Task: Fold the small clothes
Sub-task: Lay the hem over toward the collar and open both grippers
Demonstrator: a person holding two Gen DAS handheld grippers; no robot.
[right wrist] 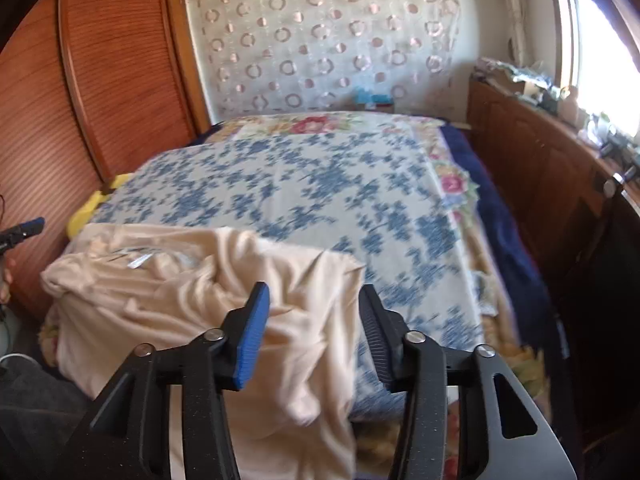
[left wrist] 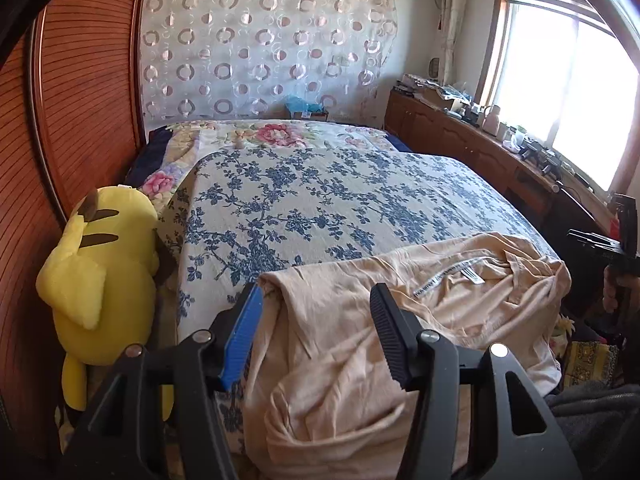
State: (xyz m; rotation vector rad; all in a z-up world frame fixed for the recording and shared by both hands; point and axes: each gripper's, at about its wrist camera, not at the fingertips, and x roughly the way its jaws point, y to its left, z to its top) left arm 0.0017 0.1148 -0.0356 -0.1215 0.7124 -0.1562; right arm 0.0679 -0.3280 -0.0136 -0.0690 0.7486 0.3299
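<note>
Hanging over the bed (left wrist: 320,208) edge, the peach shirt (left wrist: 360,340) lies crumpled, so the left gripper (left wrist: 316,336) and right gripper (right wrist: 312,336), both spread apart, hover above it, ready to grab.

Colours and patterns, both wrist views

Garment (left wrist: 360,320) is plain pale peach/beige, with a white label strip carrying dark print. Quilt (left wrist: 320,200) is off-white with a blue floral-branch print; the blanket (left wrist: 272,136) under it is cream with pink and red roses, green leaves and yellowish borders, over a navy layer (right wrist: 504,220) at the edge. Plush toy (left wrist: 100,264) is bright yellow with brown stripes and a dark ear tip. Wardrobe door (left wrist: 80,100) is reddish-brown ribbed wood. Wall curtain (left wrist: 264,40) is sheer white with pinkish rings and dots. Each gripper has one blue ribbed pad (left wrist: 244,332) and one black; right view is blurred, so quilt print there probably matches.
</note>
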